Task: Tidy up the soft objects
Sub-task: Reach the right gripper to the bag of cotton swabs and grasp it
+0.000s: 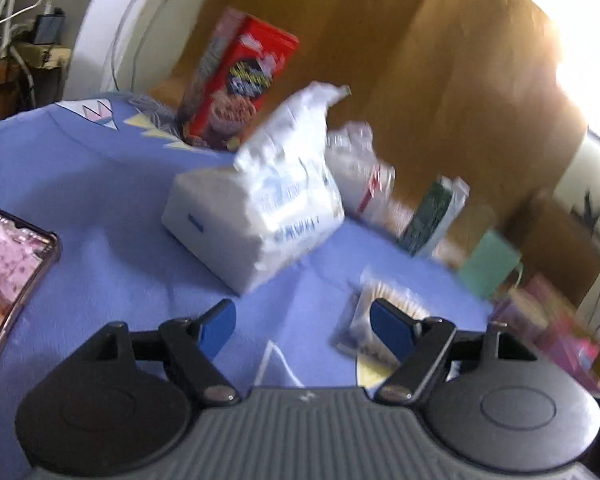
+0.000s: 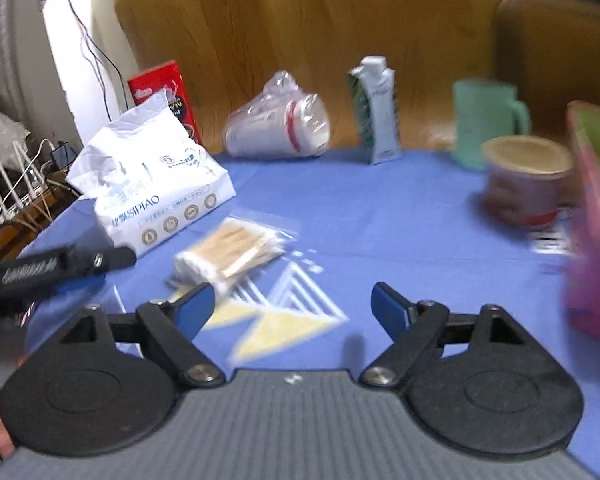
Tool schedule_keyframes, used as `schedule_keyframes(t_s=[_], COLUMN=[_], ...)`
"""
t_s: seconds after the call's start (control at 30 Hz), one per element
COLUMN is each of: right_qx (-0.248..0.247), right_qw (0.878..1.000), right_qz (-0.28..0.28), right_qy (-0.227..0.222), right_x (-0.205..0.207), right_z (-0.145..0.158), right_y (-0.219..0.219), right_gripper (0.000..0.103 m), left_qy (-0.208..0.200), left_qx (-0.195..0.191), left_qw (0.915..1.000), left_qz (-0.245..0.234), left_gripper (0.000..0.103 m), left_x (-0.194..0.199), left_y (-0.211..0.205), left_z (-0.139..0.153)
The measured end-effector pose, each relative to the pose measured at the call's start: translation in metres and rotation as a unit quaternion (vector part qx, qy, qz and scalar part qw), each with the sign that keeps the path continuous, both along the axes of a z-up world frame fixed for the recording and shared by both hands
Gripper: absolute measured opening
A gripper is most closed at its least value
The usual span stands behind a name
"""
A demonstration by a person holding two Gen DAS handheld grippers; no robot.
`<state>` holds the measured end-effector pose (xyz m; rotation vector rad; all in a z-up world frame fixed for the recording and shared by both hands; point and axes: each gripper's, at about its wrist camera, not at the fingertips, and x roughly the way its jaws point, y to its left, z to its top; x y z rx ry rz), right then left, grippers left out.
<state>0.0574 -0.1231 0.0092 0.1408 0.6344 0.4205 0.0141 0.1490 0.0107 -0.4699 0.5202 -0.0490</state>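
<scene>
Blue cloth-covered table (image 2: 380,208), backed by a wooden panel (image 2: 300,40); both views are blurred.

Task items: a white tissue pack (image 2: 156,188) marked "SIPIAO" is set at the left of the table, with its torn top raised. A clear bag of cotton swabs (image 2: 228,256) lies just beside it, nearer the middle.

Surroundings: a red carton (image 1: 240,80) stands behind the tissue pack. A bagged stack of paper cups (image 2: 280,128) lies on its side along the back edge, next to an upright drink carton (image 2: 376,112) and a teal mug (image 2: 484,120). A paper bowl (image 2: 528,176) and a pink box (image 2: 592,220) crowd the right edge. A phone (image 1: 12,252) is seen at the left in the left wrist view.

Open room: bare cloth with a triangle print is left in front of the right gripper (image 2: 292,308).

Grippers: the left gripper (image 1: 304,320) is held with fingers apart — nothing between them, the swab bag behind its right finger. The right gripper's fingers are spread wide, holding nothing.
</scene>
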Motion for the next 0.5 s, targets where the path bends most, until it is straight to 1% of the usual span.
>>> schedule_keyframes(t_s=[0.1,0.2,0.27,0.3,0.33,0.37,0.4,0.43,0.47,0.5], right_qx=[0.002,0.011,0.014,0.007,0.0,-0.01,-0.03,-0.053,-0.068,-0.07], right_qw=[1.0,0.999,0.999,0.999,0.999,0.999,0.999,0.998,0.998,0.997], right_qz=[0.0,-0.011,-0.013,-0.012,-0.012,-0.012,-0.007,0.001,0.01,0.017], right_qy=[0.017,0.028,0.039,0.042,0.043,0.035,0.025,0.014,0.003,-0.001], right_x=[0.02,0.037,0.046,0.049,0.051,0.051,0.051,0.052,0.049,0.049], right_z=[-0.002,-0.003,-0.005,-0.007,-0.009,-0.01,-0.011,-0.012,-0.013,-0.013], right_y=[0.024,0.043,0.055,0.061,0.065,0.069,0.073,0.077,0.078,0.076], right_gripper=[0.089,0.094,0.094,0.094,0.094,0.094,0.087,0.076,0.07,0.06], left_qy=[-0.009,-0.017,-0.023,-0.018,-0.015,-0.016,-0.016,-0.016,-0.015,-0.015], left_qx=[-0.01,-0.001,0.006,0.01,0.006,-0.007,-0.016,-0.019,-0.018,-0.016], left_qw=[0.9999,0.9998,0.9997,0.9998,0.9998,0.9998,0.9997,0.9997,0.9997,0.9997], left_qz=[-0.003,-0.009,-0.007,0.004,0.008,0.002,-0.004,-0.005,-0.003,-0.004], left_gripper=[0.077,0.077,0.076,0.076,0.076,0.077,0.077,0.077,0.078,0.077], left_x=[0.0,-0.002,-0.003,-0.003,-0.004,-0.003,-0.002,-0.002,-0.003,-0.003], left_y=[0.001,-0.003,-0.005,-0.005,-0.003,0.0,0.003,0.004,0.004,0.003], left_z=[0.0,0.001,0.001,0.001,0.0,-0.001,-0.002,-0.003,-0.003,-0.003])
